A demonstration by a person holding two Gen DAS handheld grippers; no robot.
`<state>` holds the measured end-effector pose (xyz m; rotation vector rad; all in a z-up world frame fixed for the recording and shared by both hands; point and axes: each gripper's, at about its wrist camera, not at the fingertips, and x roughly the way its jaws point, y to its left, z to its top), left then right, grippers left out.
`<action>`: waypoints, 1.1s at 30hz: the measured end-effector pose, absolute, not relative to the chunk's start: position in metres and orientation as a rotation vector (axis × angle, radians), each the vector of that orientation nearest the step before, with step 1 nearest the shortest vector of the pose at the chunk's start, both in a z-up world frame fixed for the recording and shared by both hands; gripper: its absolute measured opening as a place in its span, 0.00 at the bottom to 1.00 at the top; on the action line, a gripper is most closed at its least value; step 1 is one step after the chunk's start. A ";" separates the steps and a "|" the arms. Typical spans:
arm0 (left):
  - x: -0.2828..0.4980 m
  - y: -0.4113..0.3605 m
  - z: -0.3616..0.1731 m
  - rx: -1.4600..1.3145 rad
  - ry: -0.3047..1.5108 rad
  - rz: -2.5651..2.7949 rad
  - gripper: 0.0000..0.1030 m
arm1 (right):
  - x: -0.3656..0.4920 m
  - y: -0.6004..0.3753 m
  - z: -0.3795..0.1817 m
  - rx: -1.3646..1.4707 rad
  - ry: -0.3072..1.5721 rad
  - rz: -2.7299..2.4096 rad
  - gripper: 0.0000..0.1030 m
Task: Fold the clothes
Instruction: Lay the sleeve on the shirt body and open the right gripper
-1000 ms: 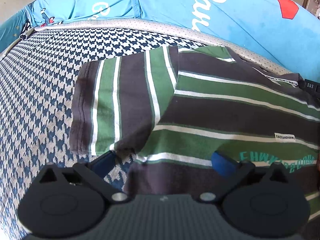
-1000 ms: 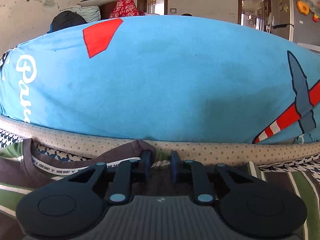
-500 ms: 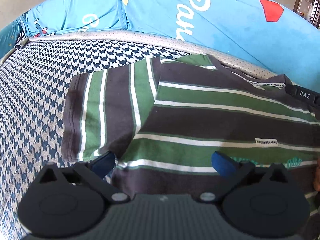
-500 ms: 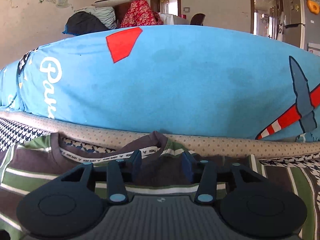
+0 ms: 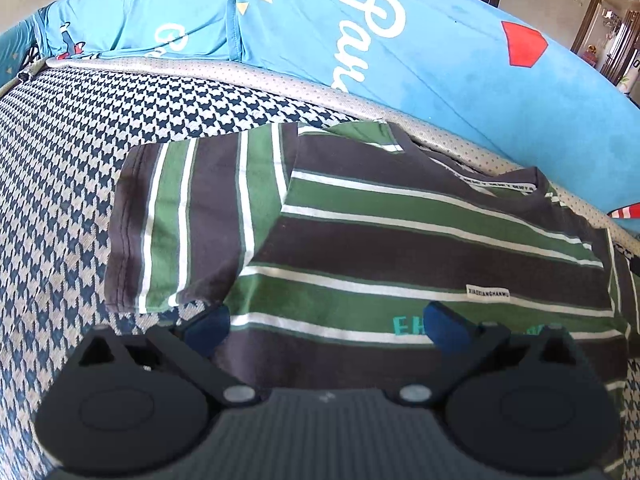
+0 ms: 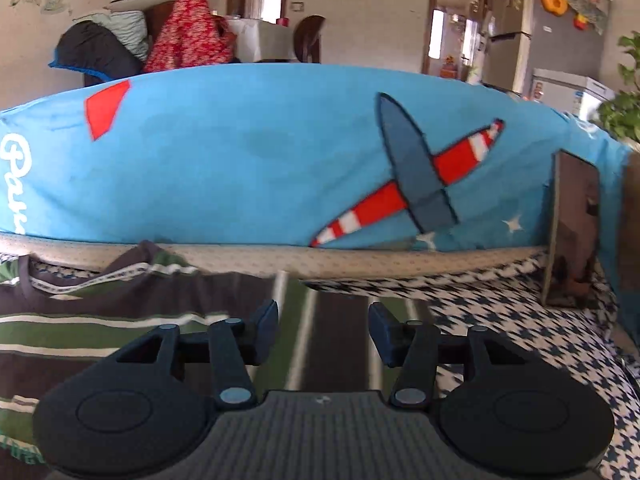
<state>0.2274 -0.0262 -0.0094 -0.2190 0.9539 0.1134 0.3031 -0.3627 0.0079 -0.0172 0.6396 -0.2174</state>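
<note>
Both my left gripper (image 5: 326,326) and right gripper (image 6: 323,330) gape empty over the striped tee (image 5: 420,240) — limp, light knit, so I'd pinch sleeve hem or shoulder seam.

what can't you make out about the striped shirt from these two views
- Striped shirt, left wrist view: the bottom hem is hidden behind the left tongs; the teal lettering is partly covered by a finger.
- Left wrist view: the shirt's far sleeve is cut off by the right edge.
- Right wrist view: the sleeve ahead of the open right tongs is blurred.
- Collar tape print: too small to read.
</note>
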 end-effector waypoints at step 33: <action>0.229 -0.023 -0.013 -0.239 0.940 0.133 1.00 | 0.271 -0.307 0.042 -0.003 0.489 0.052 0.06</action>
